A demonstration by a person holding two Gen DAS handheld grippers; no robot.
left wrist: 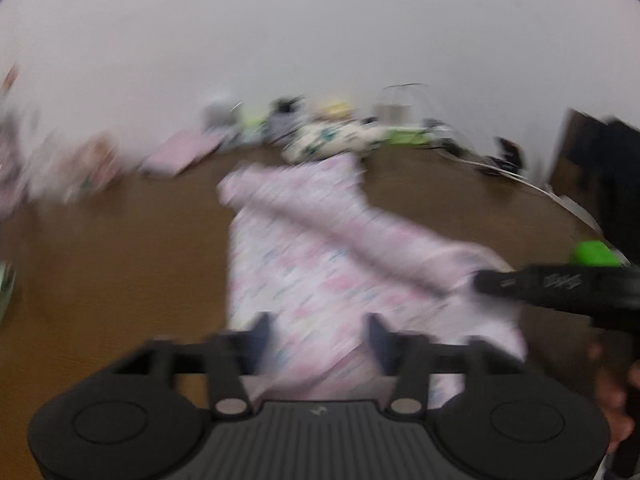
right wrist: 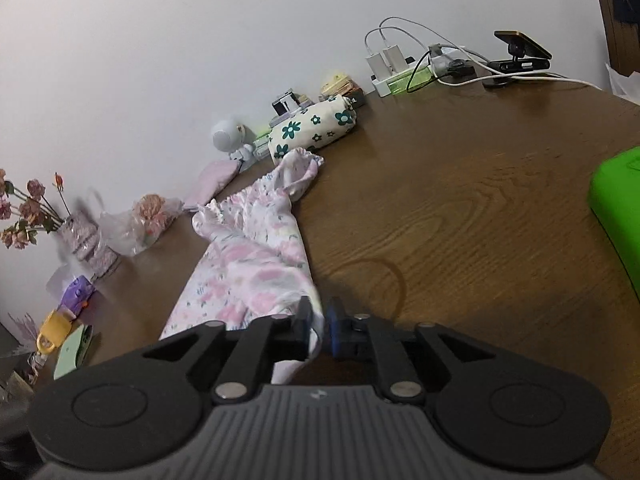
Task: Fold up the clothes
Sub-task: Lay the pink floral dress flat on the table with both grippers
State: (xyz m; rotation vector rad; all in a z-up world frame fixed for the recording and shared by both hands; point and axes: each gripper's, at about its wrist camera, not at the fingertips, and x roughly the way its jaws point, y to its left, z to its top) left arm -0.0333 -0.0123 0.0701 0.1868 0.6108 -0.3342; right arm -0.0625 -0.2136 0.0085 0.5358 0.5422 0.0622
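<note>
A pink floral garment (left wrist: pixel 304 264) lies lengthwise on the brown wooden table (left wrist: pixel 120 260). My left gripper (left wrist: pixel 319 336) hovers over its near end, open, with cloth below the gap and nothing pinched. The left wrist view is blurred. A raised fold runs across the garment to my right gripper (left wrist: pixel 486 282), which comes in from the right. In the right wrist view the right gripper (right wrist: pixel 319 320) has its jaws narrow, with the garment's (right wrist: pixel 248 264) near right edge caught between the pads. The ruffled far end lies by a floral pouch (right wrist: pixel 312 128).
Along the wall stand a white round figure (right wrist: pixel 224 134), a power strip with chargers and cables (right wrist: pixel 400 76) and a phone on a holder (right wrist: pixel 520 46). A vase of dried flowers (right wrist: pixel 84 240) and a plastic bag (right wrist: pixel 136 224) sit left. A green object (right wrist: pixel 616 216) lies at the right edge.
</note>
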